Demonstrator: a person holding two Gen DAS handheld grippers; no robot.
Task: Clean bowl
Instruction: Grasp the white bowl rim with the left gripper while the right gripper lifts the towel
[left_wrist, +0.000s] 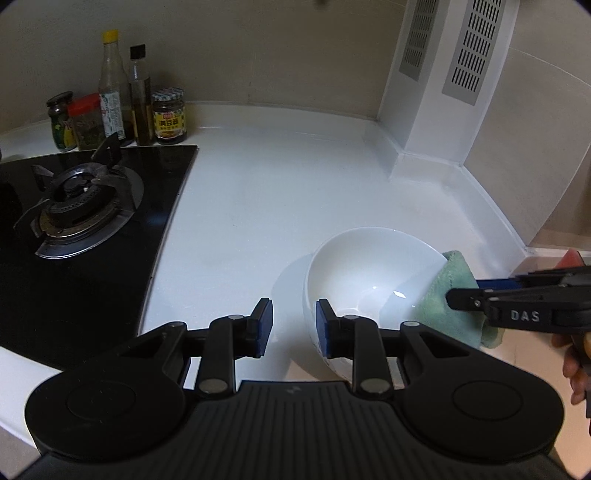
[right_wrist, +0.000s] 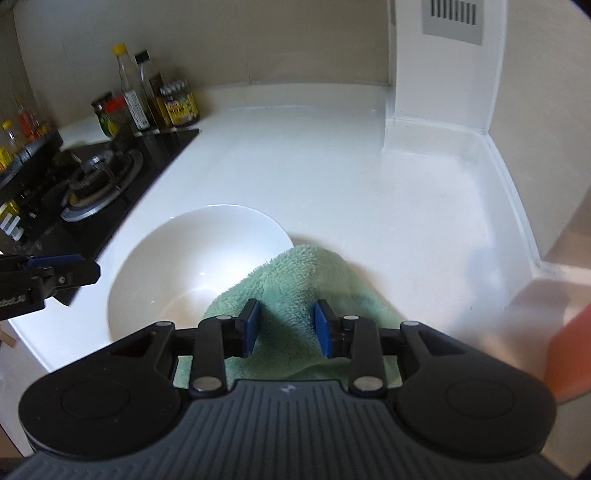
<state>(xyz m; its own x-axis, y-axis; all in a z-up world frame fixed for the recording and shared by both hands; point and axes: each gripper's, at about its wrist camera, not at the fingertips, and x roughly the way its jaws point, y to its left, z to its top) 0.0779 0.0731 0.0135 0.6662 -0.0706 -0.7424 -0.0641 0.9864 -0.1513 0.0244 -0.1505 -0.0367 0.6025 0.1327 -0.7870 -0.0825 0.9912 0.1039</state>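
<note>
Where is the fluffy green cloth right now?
The green cloth is pinched in the right gripper, draped over the near right edge of the white bowl on the white counter, right of the stove.

The bowl (left_wrist: 369, 266) is showing plain white, the cloth (right_wrist: 306, 280) pale green, the counter (left_wrist: 277, 192) white, the hob (left_wrist: 92, 258) glossy black, and both grippers' pads (right_wrist: 251, 326) blue.
</note>
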